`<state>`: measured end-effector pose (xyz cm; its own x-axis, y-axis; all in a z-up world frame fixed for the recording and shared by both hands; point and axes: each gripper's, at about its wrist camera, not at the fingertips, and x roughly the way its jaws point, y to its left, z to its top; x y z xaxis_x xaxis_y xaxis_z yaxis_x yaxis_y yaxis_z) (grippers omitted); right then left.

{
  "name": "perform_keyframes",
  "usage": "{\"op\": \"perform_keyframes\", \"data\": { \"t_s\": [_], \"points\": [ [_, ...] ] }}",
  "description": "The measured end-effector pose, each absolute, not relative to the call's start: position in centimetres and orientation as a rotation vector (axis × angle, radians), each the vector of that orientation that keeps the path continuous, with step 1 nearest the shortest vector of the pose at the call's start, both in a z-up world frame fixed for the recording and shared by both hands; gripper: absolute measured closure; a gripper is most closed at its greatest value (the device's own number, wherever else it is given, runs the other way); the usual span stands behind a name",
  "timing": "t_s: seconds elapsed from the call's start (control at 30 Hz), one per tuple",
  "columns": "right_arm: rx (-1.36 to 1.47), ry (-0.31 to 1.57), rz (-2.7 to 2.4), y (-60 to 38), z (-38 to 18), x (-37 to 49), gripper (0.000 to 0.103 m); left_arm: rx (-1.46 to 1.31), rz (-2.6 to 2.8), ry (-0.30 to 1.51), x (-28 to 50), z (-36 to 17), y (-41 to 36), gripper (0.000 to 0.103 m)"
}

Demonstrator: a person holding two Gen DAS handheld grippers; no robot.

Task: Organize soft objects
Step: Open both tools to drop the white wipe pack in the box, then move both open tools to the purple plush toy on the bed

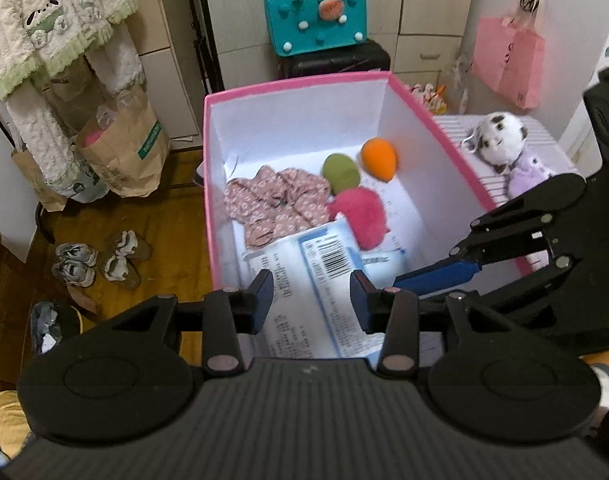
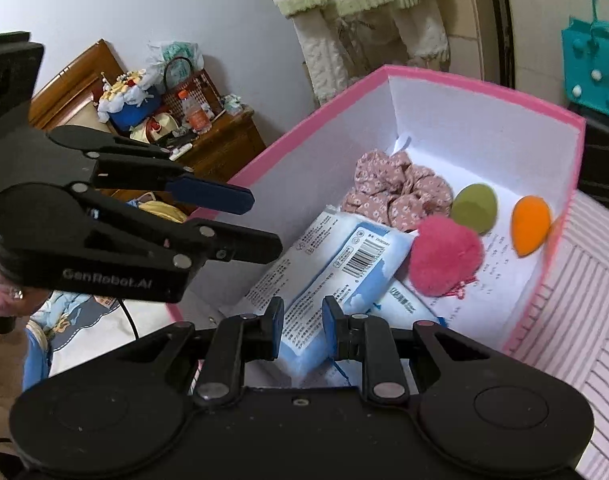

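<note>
Two soft packs (image 2: 336, 268) lie in the pink box (image 1: 288, 88) at about 6 o'clock, one across the other. The step in hand looks like placing these packs. The left hand-held gripper (image 1: 311, 292) has its jaws apart over the upper pack, not pressing it. The right hand-held gripper (image 2: 303, 320) has its jaws close together; I cannot tell whether they pinch the pack. The box also holds one scrunchie (image 1: 274, 204) at 10 o'clock, one pink pompom (image 1: 360, 212), one green sponge (image 1: 340, 173) and one orange sponge (image 1: 379, 158) near 1 o'clock. Next, I judge, both should lift clear and go for the plush toy (image 1: 498, 140) outside.
</note>
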<state>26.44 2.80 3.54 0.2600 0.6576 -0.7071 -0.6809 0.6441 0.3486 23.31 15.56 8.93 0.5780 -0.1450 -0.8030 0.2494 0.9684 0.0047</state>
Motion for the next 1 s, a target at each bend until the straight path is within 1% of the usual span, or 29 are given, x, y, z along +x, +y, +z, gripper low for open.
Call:
{"op": "perform_keyframes", "data": {
  "t_s": [0.2,0.4,0.5,0.63,0.77,0.83,1.0],
  "points": [
    [-0.069,0.860,0.858,-0.4,6.5,24.0,0.074,0.108,-0.262,0.871,21.6,11.2,14.0,0.062],
    [-0.116,0.754,0.786,-4.8,10.1,20.8,0.067,0.118,-0.312,0.862,19.4,13.6,12.1,0.062],
    [-0.122,0.710,0.750,-7.1,11.3,19.0,0.066,0.136,-0.330,0.873,18.6,14.7,11.0,0.062],
    [-0.118,0.658,0.709,-10.1,12.5,17.1,0.061,0.159,-0.347,0.838,17.5,16.2,9.1,0.060],
    [-0.139,0.623,0.682,-13.0,13.1,15.6,0.059,0.180,-0.403,0.801,16.8,17.0,6.5,0.057],
    [-0.161,0.607,0.672,-14.3,13.0,14.9,0.055,0.199,-0.421,0.790,16.7,17.0,5.3,0.057],
    [-0.166,0.583,0.649,-17.4,12.5,14.1,0.050,0.197,-0.486,0.761,17.1,16.9,2.2,0.056]
  ]
}}
